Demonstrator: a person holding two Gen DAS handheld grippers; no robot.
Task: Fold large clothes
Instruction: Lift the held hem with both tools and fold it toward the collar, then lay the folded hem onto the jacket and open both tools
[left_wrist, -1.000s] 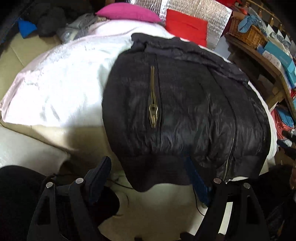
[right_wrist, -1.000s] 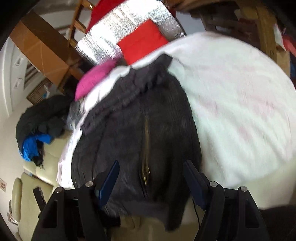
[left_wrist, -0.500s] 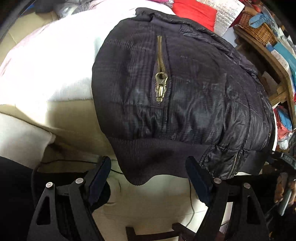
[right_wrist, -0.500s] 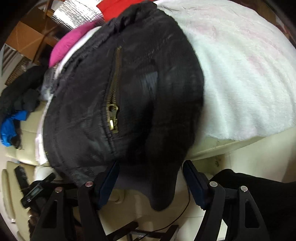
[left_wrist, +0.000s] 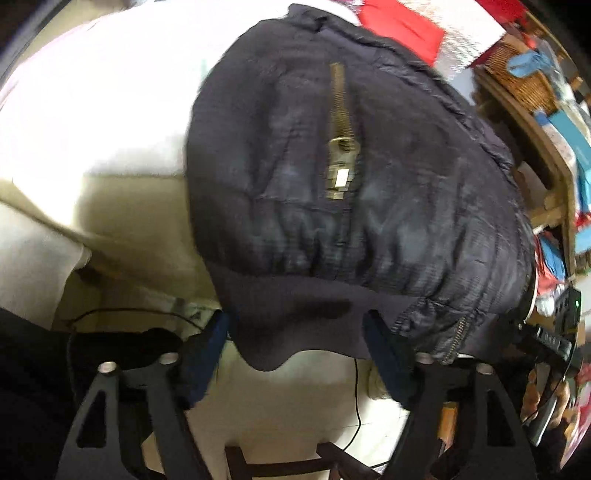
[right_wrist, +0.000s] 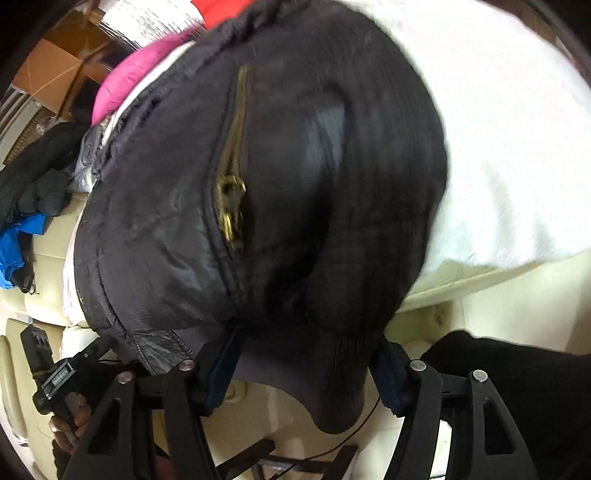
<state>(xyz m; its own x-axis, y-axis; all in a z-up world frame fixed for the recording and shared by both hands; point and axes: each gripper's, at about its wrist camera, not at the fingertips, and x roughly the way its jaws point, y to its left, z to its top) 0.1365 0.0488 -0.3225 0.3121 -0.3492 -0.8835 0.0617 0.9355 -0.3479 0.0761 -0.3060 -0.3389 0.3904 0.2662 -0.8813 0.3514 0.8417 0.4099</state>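
Black tongs (left_wrist: 297, 343), blue pads (left_wrist: 382, 350)

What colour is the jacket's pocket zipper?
Brass gold zipper on the black jacket; clearest in the left wrist view.

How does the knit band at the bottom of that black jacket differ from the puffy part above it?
The knit band is matte and ribbed; the puffy part is shiny and crinkled. The band hangs off the bed edge; the puffy part lies on the white blanket. Both are dark.

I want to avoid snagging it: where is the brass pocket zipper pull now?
The brass zipper pull sits mid-panel on the black quilted jacket, above its ribbed hem, central in both wrist views.
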